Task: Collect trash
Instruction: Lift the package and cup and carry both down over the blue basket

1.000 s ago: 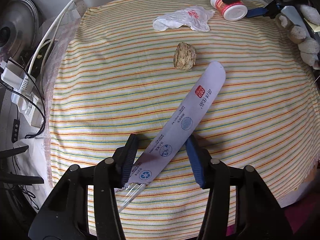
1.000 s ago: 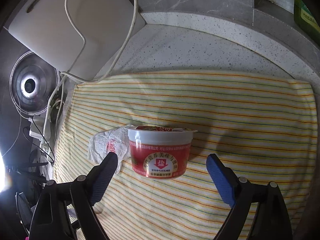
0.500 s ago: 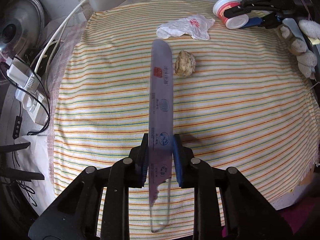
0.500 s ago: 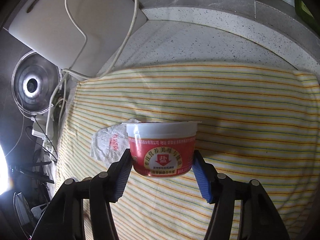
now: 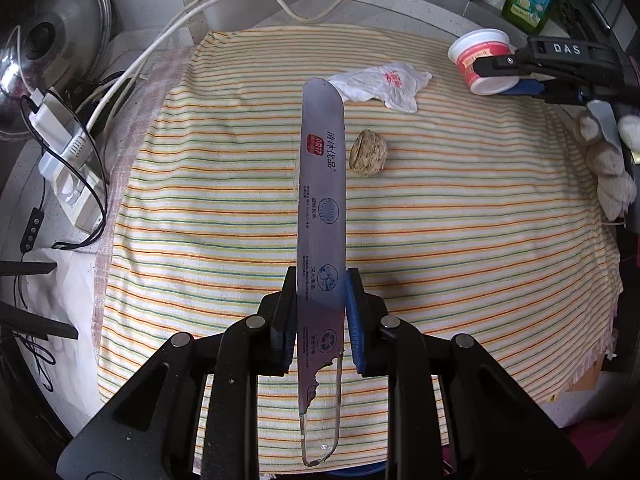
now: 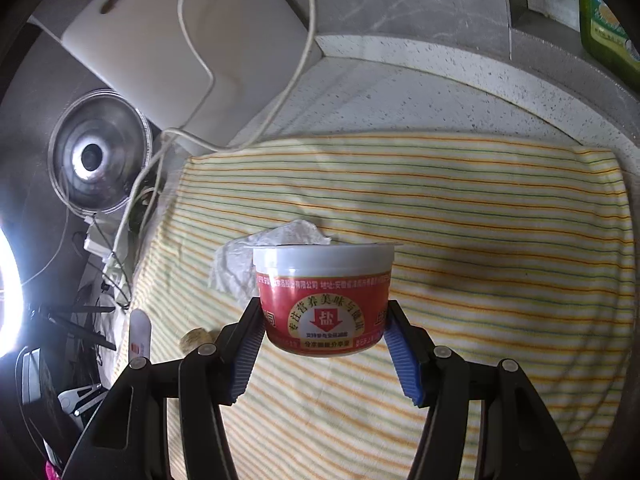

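Now you have a piece of trash in each hand, so the step is to lift both clear and carry them off without losing either. Your left gripper (image 5: pixel 321 312) has its jaws pinched on the long grey wrapper (image 5: pixel 322 184), gripping near its torn lower end; the rest stands up the middle of the left wrist frame, reaching nearly to the crumpled white wrapper (image 5: pixel 380 86) at the upper centre. That grip sits low on a long, floppy strip, so keep the wrist steady and avoid quick swings, or the free end may whip or fold over. Your right gripper (image 6: pixel 326 354) has its jaws pressed against both sides of the red and white cup (image 6: pixel 325 300), low on its body, with the cup upright in the centre of the right wrist frame. The cup tapers toward its base, so I judge it could slide up out of the pads if you tip it; keep it level and hold the squeeze firm but not crushing. Whether the cup has fully left the striped cloth (image 5: pixel 460 220) is hard to tell from this angle, though it looks raised. The walnut-like brown lump (image 5: pixel 368 153) sits just right of the grey wrapper's upper half, and the crumpled wrapper lies above it; both stay on the table for a later pass. Lift straight up before moving sideways so the strip does not drag them
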{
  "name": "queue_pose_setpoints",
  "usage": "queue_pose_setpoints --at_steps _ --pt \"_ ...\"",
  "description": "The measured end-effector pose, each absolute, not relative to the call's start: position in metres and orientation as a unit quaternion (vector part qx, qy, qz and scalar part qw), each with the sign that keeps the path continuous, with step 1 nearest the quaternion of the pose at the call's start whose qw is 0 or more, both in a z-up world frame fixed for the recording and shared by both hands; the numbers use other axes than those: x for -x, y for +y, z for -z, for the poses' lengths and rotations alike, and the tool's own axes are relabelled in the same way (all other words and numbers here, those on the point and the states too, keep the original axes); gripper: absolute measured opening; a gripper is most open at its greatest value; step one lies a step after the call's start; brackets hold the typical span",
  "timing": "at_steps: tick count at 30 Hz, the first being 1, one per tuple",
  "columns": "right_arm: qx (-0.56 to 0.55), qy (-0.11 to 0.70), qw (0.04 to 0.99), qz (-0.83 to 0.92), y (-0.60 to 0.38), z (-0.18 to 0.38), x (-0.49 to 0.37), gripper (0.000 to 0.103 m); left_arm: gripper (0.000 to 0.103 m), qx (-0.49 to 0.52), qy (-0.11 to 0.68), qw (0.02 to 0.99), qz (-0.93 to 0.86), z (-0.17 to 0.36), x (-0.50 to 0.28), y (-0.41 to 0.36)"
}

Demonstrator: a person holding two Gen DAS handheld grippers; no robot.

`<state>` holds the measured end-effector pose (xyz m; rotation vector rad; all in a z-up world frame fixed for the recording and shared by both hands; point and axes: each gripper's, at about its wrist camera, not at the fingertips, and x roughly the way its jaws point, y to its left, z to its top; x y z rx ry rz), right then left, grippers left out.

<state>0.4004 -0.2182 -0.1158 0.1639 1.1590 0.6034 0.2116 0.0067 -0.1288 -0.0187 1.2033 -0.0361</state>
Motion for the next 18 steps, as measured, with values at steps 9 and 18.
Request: queue_pose_setpoints --at_steps 9,18 --pt "-0.078 0.513 0.801 -0.298 -0.225 0.093 -0.357 0.061 0.021 0.021 0.549 0.836 0.019 0.113 -0.186 0.005" --pt "-0.090 0.486 0.822 -0.282 -0.234 0.070 -0.272 0.061 0.021 0.018 0.533 0.844 0.050 0.105 -0.134 0.010"
